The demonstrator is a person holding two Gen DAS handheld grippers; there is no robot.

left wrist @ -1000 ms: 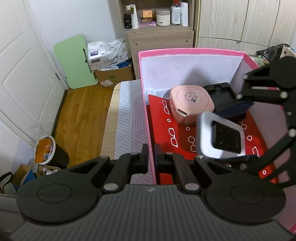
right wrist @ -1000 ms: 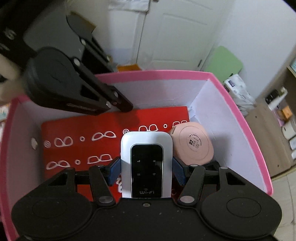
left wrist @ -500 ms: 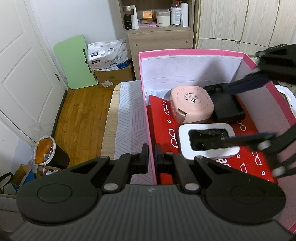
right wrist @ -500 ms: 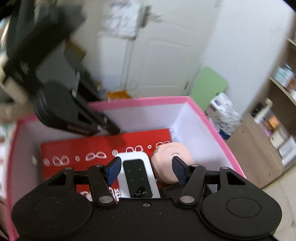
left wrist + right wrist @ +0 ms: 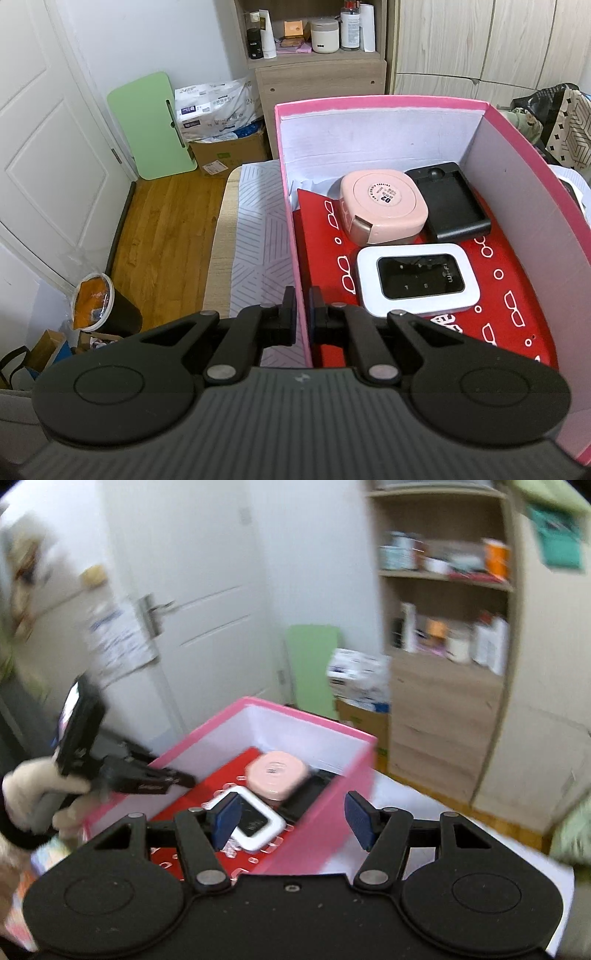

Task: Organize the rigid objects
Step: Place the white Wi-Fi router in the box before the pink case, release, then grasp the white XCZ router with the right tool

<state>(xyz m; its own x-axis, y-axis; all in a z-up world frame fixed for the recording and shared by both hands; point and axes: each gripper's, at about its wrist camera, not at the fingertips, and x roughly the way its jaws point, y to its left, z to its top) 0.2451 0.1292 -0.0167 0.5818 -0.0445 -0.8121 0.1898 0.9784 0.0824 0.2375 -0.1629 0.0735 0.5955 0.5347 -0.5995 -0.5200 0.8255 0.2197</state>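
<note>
A pink cardboard box (image 5: 369,101) holds a red sheet printed with glasses (image 5: 325,236). On the sheet lie a white Wi-Fi router (image 5: 417,280), a pink rounded case (image 5: 384,206) and a black device (image 5: 452,205). My left gripper (image 5: 301,310) is shut on the box's left wall near the front corner. In the right wrist view my right gripper (image 5: 291,818) hangs open above the box's near wall (image 5: 306,849), nothing between its blue pads (image 5: 358,819). The router (image 5: 255,821) and the pink case (image 5: 277,773) show below it. A gloved hand (image 5: 33,790) holds the left gripper (image 5: 184,777).
The box stands on a table with a patterned cloth (image 5: 255,229). A wooden shelf unit (image 5: 314,55), a green board (image 5: 151,125) and a cardboard carton (image 5: 229,155) stand beyond. A bin (image 5: 99,306) sits on the wood floor at left. Fabric (image 5: 554,114) lies at right.
The right gripper let go of the white router, which now lies flat on the red sheet. It then rose out of the box and rolled. The left gripper kept still.
</note>
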